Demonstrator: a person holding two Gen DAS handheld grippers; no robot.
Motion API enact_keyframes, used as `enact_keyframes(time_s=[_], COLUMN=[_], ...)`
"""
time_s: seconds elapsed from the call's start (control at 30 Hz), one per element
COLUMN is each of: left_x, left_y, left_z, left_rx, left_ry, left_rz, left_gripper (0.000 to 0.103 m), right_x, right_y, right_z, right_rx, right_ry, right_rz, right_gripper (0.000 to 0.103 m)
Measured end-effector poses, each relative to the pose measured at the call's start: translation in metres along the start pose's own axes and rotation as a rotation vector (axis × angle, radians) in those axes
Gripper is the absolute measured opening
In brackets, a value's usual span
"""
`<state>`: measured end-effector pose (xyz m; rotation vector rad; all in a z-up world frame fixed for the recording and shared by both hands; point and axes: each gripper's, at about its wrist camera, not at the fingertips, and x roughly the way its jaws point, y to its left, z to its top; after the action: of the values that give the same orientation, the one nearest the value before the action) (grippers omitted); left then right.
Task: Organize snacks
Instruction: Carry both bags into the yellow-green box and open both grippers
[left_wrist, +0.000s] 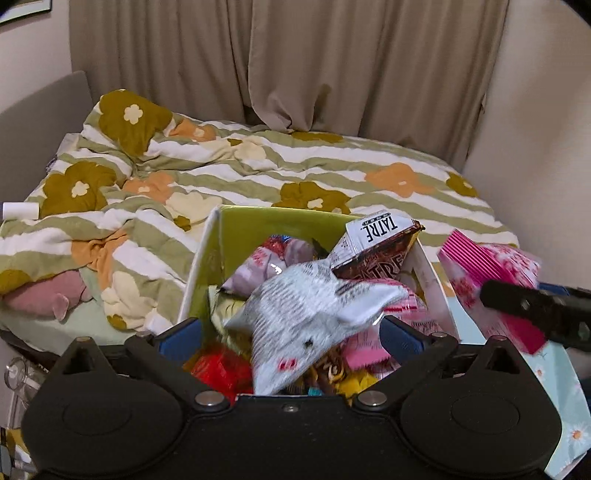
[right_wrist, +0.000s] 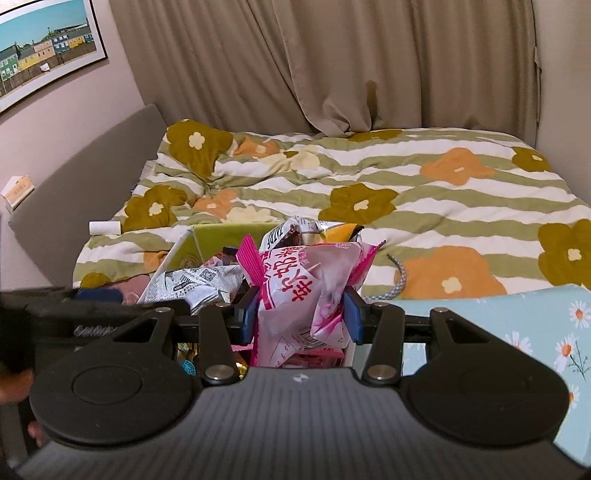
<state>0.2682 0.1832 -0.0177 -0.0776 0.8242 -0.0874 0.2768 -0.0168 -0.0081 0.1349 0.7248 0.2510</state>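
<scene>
Pink snack packet (right_wrist: 295, 295) is pinched between the blue pads of my right tongs (right_wrist: 301, 317), held just above the green box (left_wrist: 236, 236) standing on the bed (left_wrist: 369, 177). My left tongs (left_wrist: 291, 328) stand spread wide; a white printed packet (left_wrist: 306, 314) lies between the fingers atop the heaped snacks, blurred, with no pad pressing on it. A brown carton (left_wrist: 373, 247) leans in the box's far corner.

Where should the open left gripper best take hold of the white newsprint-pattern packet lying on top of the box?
Probably by the puffed middle of the white newsprint-pattern packet, from above: it lies loose and tilted atop the snacks in the box, already between the left gripper's open fingers. Its flat crimped ends look harder to hold.
</scene>
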Motion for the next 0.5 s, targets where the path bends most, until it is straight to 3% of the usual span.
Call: enact_keyframes(time_s=[0.27, 0.33, 0.4, 0.5], left_x=[-0.033, -0.036, -0.036, -0.032], left_y=[0.014, 0.016, 0.019, 0.024], left_z=[-0.012, -0.015, -0.020, -0.028], left_rx=[-0.004, 0.005, 0.005, -0.004], left_ry=[-0.045, -0.049, -0.049, -0.037], left_rz=[0.034, 0.049, 0.057, 0.055], left_gripper=[0.103, 0.103, 0.103, 0.103], right_x=[0.000, 0.008, 0.015, 0.024], right_y=[0.019, 0.020, 0.019, 0.014], right_z=[0.003, 0.001, -0.004, -0.013], right_rx=[0.001, 0.028, 0.073, 0.133], right_ry=[-0.026, -0.016, -0.003, 0.024], right_rz=[0.017, 0.017, 0.024, 0.034], right_gripper=[0.066, 0.075, 0.103, 0.103])
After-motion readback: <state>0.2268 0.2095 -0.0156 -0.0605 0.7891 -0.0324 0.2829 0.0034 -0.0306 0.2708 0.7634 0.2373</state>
